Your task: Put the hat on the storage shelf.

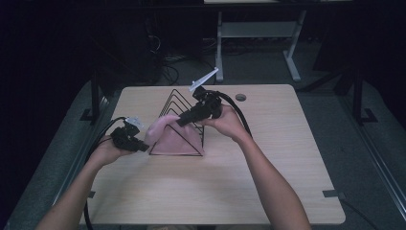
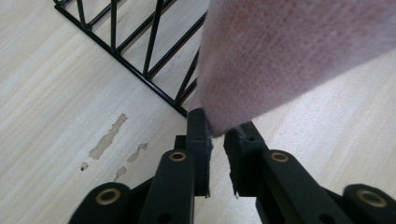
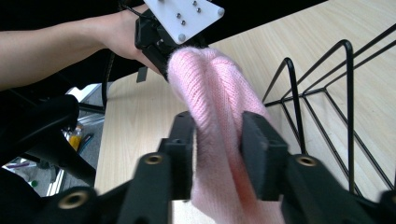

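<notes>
Dark room, pale wood worktop (image 1: 268, 182). Pink knit cloth (image 1: 174, 139) draped against black wire rack (image 1: 179, 103), stretched left to right between your tools. Left tool (image 2: 217, 133) pinches its lower corner; right tool (image 3: 217, 140) clamps its upper fold.

The cloth (image 3: 219, 107) is pink knit, soft and matt, with fine ribs. The rack (image 2: 140, 51) is thin black wire, a little glossy. The table (image 2: 56, 107) is pale wood grain, smooth, with small chipped spots (image 2: 108, 136). The jaws are matt black plastic.
</notes>
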